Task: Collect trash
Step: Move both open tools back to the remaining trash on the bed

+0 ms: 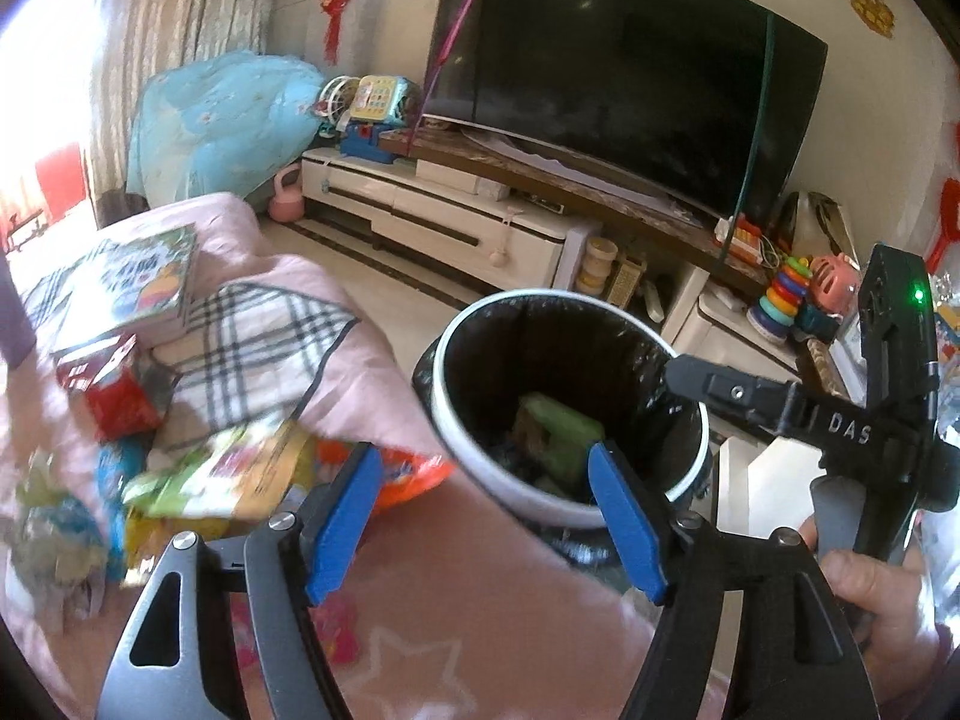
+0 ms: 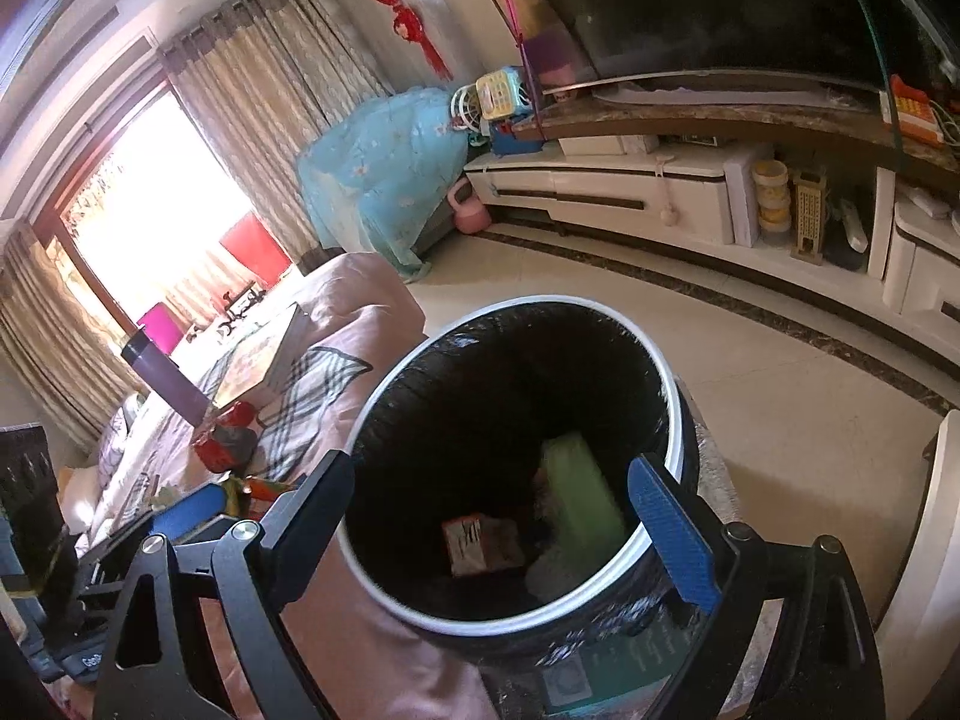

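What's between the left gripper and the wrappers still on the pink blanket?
Nothing visible. The left gripper is open and empty over the pink blanket; the wrappers lie uncovered just to its left. The bin stands on the other side.

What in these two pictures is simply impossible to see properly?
- Bottom of the trash bin: dark liner shadows it in both views; only a green packet and a small carton show.
- Wrappers on the pink blanket: motion-blurred in the left wrist view, labels unreadable.
- Book cover: too blurred to read.
- Right gripper: its left pad faces away.
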`<state>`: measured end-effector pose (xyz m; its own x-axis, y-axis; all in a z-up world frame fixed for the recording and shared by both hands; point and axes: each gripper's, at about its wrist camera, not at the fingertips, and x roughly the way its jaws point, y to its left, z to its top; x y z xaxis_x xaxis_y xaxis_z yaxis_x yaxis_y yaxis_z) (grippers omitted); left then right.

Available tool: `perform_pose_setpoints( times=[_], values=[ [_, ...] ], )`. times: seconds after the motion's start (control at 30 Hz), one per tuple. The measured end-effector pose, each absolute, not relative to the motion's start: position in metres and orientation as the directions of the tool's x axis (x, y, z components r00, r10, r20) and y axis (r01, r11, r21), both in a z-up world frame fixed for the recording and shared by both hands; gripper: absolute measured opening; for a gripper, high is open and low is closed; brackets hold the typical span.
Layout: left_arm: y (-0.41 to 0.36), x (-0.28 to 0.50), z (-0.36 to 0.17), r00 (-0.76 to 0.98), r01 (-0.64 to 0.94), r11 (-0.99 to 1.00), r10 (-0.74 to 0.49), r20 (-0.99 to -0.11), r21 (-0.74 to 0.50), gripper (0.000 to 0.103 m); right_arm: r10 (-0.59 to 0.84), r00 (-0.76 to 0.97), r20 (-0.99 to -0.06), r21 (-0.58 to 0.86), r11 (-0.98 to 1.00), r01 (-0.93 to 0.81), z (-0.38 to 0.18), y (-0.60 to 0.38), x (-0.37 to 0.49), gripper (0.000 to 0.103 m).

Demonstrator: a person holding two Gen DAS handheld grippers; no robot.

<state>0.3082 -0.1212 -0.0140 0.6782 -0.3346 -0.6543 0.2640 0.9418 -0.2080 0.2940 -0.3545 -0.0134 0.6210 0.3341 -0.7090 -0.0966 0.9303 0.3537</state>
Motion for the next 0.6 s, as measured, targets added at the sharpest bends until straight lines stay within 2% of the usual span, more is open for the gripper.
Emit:
perform_pose_setpoints(
  times=[0.6],
  values=[
    [-0.032, 0.207, -0.026, 0.674, 0.108, 0.960, -0.261, -0.691, -0.258, 0.071, 0.445, 0.539, -0.715, 0.431, 0.888, -0.161, -0.040, -0.275, 0.226, 0.094]
  ],
)
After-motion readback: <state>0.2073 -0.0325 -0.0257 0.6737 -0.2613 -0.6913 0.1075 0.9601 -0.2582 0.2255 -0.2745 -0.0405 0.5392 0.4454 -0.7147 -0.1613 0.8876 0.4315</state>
